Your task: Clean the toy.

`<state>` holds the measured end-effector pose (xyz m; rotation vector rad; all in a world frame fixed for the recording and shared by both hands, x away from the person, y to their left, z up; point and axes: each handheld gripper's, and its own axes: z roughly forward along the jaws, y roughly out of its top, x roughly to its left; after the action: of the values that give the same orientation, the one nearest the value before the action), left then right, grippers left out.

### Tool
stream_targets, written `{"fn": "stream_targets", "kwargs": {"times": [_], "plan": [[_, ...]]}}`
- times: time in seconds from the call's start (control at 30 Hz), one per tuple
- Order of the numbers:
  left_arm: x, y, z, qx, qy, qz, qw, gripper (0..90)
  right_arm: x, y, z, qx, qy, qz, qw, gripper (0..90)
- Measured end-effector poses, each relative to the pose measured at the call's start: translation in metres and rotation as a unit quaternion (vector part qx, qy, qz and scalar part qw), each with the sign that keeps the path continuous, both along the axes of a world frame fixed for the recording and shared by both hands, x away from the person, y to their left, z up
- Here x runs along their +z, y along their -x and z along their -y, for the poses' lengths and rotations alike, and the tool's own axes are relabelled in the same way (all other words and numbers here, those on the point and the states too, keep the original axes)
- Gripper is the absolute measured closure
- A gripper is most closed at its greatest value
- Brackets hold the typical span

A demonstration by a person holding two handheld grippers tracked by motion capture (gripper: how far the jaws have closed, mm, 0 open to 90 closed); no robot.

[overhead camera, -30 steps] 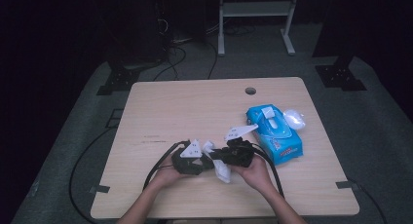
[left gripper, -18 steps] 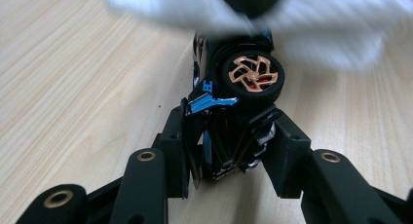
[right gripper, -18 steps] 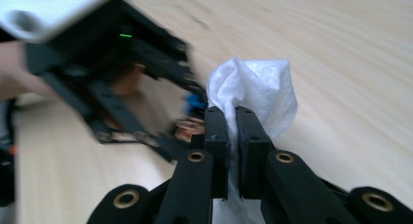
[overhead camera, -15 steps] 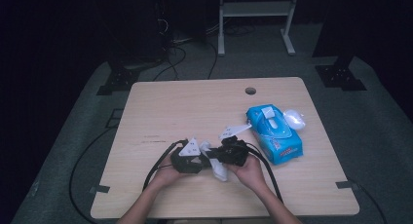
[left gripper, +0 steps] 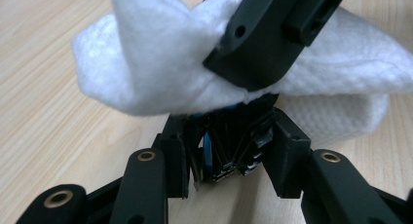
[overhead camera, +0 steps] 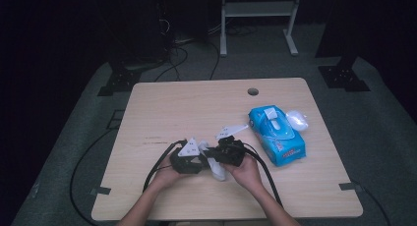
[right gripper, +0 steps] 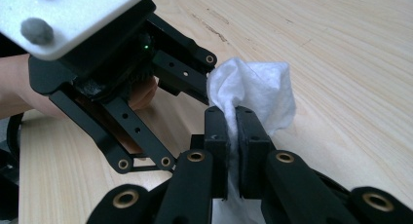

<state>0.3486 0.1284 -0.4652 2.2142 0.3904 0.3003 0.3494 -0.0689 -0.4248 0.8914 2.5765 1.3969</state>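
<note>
The white wipe (overhead camera: 218,168) is held low over the near part of the desk (overhead camera: 196,108), between the two tools, approx. at the middle of the near edge. Compared w/ one second ago, the right hand-held gripper (overhead camera: 222,157) has shifted a little to the left and toward the person, so it now stands closer against the left hand-held gripper (overhead camera: 196,162), and its grey plate now points away toward the blue pack; the wipe itself has stayed at nearly the same place. I judge this as a folding or bunching step: the two ends of the wipe are brought together, and the cloth looks already doubled over. In the right gripper view the right hand-held gripper (right gripper: 233,131) has its jaws pressed together on a pinch of the wipe (right gripper: 258,95), which stands up crumpled above them. In the left gripper view the left hand-held gripper (left gripper: 229,156) is nearly closed under the wipe (left gripper: 160,63), w/ the other tool's jaw lying across the cloth; it seems to nip the lower fold, but the contact itself is hidden, so this is a judgement. Both hands come in from the near edge, the tools lie low and almost level, tips facing each other. The blue wipe pack (overhead camera: 275,133) lies well apart at the right, w/ a small white thing (overhead camera: 296,120) just beside it.
</note>
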Motion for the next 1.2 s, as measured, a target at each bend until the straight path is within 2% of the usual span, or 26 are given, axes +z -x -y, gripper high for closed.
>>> {"fn": "stream_targets", "kwargs": {"times": [0.1, 0.2, 0.3, 0.43, 0.53, 0.6, 0.63, 0.7, 0.73, 0.77, 0.83, 0.93, 0.97, 1.07, 1.13, 1.17, 1.2], "plan": [[0.000, -0.001, -0.002, 0.002, 0.001, 0.001, 1.0000, 58.2, 0.001, -0.003, 0.008, -0.010, 0.002, 0.002, 0.9999, 84.7], [0.000, -0.001, 0.000, 0.002, 0.002, 0.003, 1.0000, 58.2, 0.004, -0.002, 0.011, -0.027, 0.016, 0.011, 0.9995, 84.7], [0.000, -0.001, 0.000, 0.002, 0.001, 0.002, 1.0000, 58.3, 0.002, -0.002, 0.000, -0.011, 0.008, 0.005, 0.9999, 84.6], [0.000, -0.002, -0.004, 0.008, 0.004, -0.004, 1.0000, 58.3, 0.002, -0.003, -0.007, -0.007, 0.017, 0.017, 0.9997, 84.6], [0.000, -0.002, -0.004, 0.007, 0.004, 0.000, 1.0000, 58.3, 0.004, -0.006, 0.005, -0.032, 0.023, 0.016, 0.9991, 84.7], [0.000, -0.002, -0.002, 0.004, 0.004, 0.001, 1.0000, 58.3, 0.004, -0.006, 0.008, -0.038, 0.020, 0.010, 0.9990, 84.7], [0.000, -0.002, -0.002, 0.002, 0.003, 0.001, 1.0000, 58.3, 0.003, -0.006, 0.007, -0.036, 0.014, 0.008, 0.9992, 84.7], [0.000, -0.002, -0.001, 0.001, 0.003, 0.001, 1.0000, 58.3, 0.002, -0.005, 0.000, -0.013, -0.007, 0.000, 0.9999, 84.7], [0.000, -0.002, -0.001, 0.002, 0.002, -0.001, 1.0000, 58.3, 0.000, -0.002, -0.008, -0.003, -0.003, 0.000, 1.0000, 84.5], [0.000, -0.002, -0.002, 0.003, 0.004, -0.003, 1.0000, 58.3, 0.000, -0.001, -0.010, -0.002, 0.001, 0.010, 1.0000, 84.6], [0.000, -0.002, -0.004, 0.003, 0.002, 0.001, 1.0000, 58.3, 0.001, -0.004, -0.010, -0.001, 0.001, 0.004, 1.0000, 84.6], [0.000, -0.002, -0.005, 0.001, 0.003, 0.000, 1.0000, 58.3, 0.002, -0.007, 0.006, -0.028, 0.006, 0.006, 0.9996, 84.7], [0.000, -0.002, -0.005, 0.001, 0.004, 0.001, 1.0000, 58.3, 0.002, -0.007, 0.012, -0.040, 0.015, 0.012, 0.9990, 84.7], [0.000, -0.002, -0.004, 0.001, 0.004, 0.002, 1.0000, 58.3, 0.003, -0.009, 0.023, -0.055, 0.017, 0.009, 0.9983, 84.7], [0.000, -0.003, -0.004, 0.001, 0.004, -0.001, 1.0000, 58.3, 0.001, -0.005, 0.018, -0.040, 0.005, 0.008, 0.9992, 84.6], [0.000, -0.003, -0.004, 0.001, 0.004, -0.001, 1.0000, 58.3, 0.000, -0.002, 0.013, -0.027, 0.003, 0.009, 0.9996, 84.3], [0.000, -0.002, -0.005, 0.002, 0.005, -0.003, 1.0000, 58.3, 0.001, 0.001, 0.009, -0.026, 0.007, 0.018, 0.9995, 84.4]]}}
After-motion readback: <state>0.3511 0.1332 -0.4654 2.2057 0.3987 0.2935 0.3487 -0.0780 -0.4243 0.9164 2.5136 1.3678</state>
